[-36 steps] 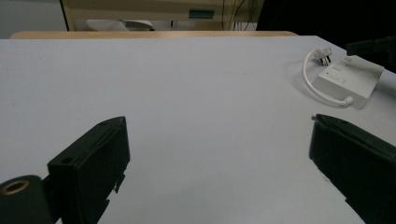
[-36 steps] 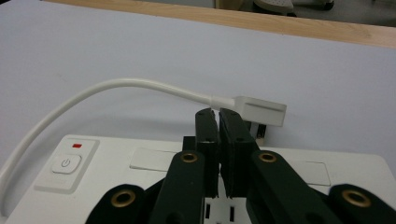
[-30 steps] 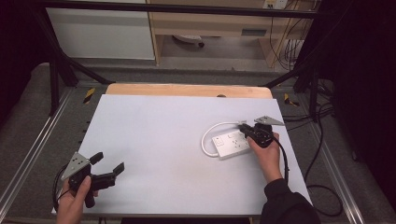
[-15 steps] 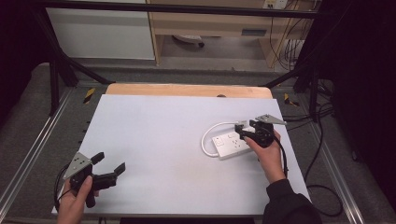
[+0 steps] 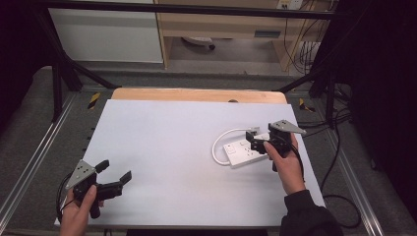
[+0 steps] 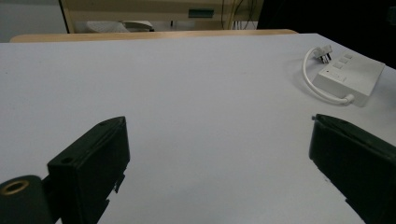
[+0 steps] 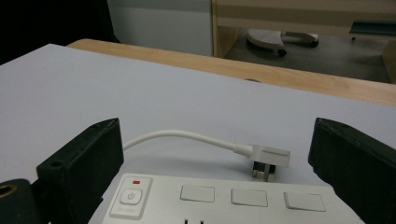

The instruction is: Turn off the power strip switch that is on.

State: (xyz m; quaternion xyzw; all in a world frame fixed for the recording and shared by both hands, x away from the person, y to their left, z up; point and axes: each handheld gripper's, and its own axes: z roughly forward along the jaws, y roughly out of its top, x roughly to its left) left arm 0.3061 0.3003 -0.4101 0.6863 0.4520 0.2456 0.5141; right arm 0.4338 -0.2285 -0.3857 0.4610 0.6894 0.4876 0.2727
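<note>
A white power strip point(image 5: 240, 152) lies flat on the right part of the white table point(image 5: 162, 142). Its short white cable point(image 5: 219, 143) loops round to a plug point(image 5: 253, 130) that rests on the table behind it. My right gripper point(image 5: 255, 141) hovers just over the strip's right end; its jaws have just been opening and stand open, gripping nothing. In the right gripper view the strip point(image 7: 219, 198) with its power button point(image 7: 130, 196) lies below the jaws, the plug point(image 7: 268, 158) beyond. My left gripper point(image 5: 115, 171) is open and empty at the near left corner.
A wooden table edge point(image 5: 196, 94) runs along the back of the white surface. Black frame posts point(image 5: 61, 64) stand at both sides, and cables point(image 5: 339, 162) trail on the floor at the right. The left gripper view shows the strip point(image 6: 348, 74) far right.
My right gripper has risen a little off the power strip and its jaws have spread apart. The left gripper has stayed where it was.
</note>
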